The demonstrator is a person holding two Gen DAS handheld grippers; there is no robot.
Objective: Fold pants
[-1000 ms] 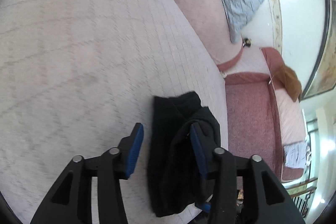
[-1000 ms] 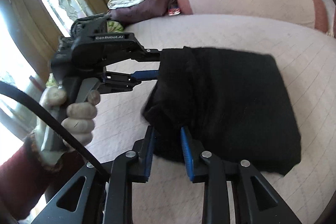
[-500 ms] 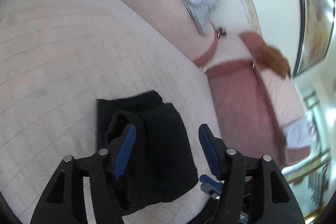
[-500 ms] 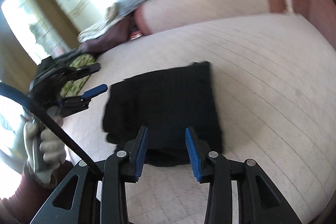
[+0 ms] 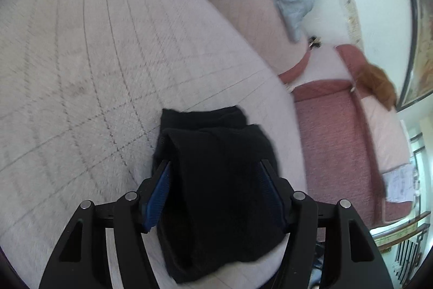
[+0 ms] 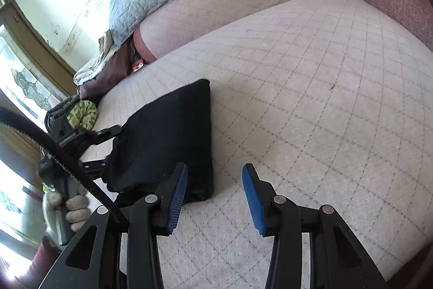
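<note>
Pants [image 6: 167, 137] are lying as a compact black bundle near the front edge of the quilted cushion [image 6: 311, 88], folded over on themselves several times. A second ago the right gripper [image 6: 215, 197] was pinching the bundle's near edge; now its jaws are standing wide apart over bare cushion just beside the pants, holding nothing. The left gripper [image 5: 216, 194] has changed too: earlier one of its pads was buried in the cloth, and now its jaws are spread wide on either side of the bundle's end, with the fabric lying loose between them. Whether the blue pads [image 5: 159, 197] are touching the cloth is hard to tell, but they are not clamping it. With both tongs letting go and the bundle keeping its shape unaided, the last fold is looking finished. What may remain is a light pat or squaring of the slightly lumpy left end.
</note>
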